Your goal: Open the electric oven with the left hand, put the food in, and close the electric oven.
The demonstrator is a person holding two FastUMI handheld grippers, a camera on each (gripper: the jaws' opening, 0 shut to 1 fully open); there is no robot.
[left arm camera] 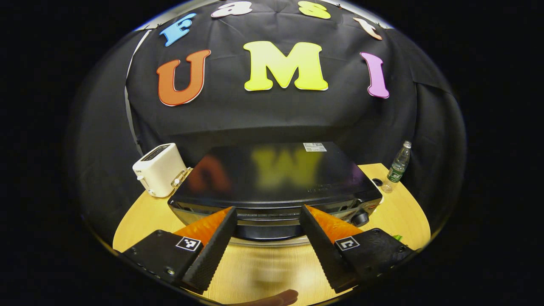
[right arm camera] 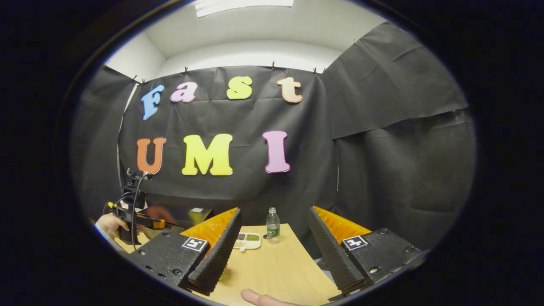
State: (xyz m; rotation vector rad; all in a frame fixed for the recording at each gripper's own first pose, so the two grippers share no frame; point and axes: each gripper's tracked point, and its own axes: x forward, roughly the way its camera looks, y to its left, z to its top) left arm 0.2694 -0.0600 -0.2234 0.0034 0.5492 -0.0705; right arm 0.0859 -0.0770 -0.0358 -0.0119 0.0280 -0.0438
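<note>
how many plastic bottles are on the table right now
1. A single water bottle stands upright near the table's back edge, to the right of the oven in the left gripper view. The right gripper view shows that bottle beside the food tray. The oven could hide others.

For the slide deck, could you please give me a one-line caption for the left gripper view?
Open left gripper faces the closed black electric oven, between a white toaster and a water bottle.
</note>
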